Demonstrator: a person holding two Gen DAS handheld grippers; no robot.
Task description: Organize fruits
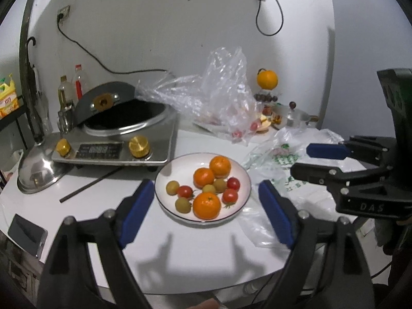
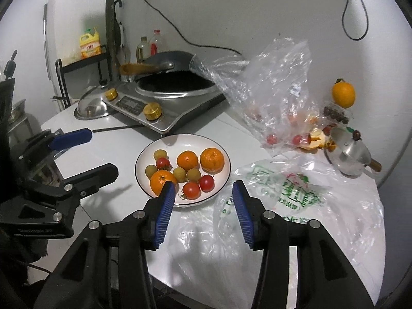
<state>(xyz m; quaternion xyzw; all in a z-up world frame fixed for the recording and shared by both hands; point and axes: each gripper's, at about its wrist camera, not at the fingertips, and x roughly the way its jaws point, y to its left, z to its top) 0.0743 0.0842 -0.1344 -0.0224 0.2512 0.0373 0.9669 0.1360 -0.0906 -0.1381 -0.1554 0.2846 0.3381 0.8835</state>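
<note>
Three oranges (image 1: 207, 205), four tomatoes, four yellow-green fruits on white plate (image 1: 164, 180), mid-desk (image 1: 195, 255). I see wok on cooker (image 1: 123, 139) left, clear bag (image 1: 226, 97) with tomatoes right. Left claw (image 1: 206, 211), right claw (image 2: 203, 208) both released, nothing between pads.

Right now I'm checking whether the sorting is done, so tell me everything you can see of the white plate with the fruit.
The white plate is round and shallow, looks ceramic, with a thin dark rim line. It sits flat on the white table, just in front of the steel cooktop, a printed plastic bag beside it. It holds three oranges, three red cherry tomatoes and four small yellow-green fruits. Neither gripper touches it.
</note>
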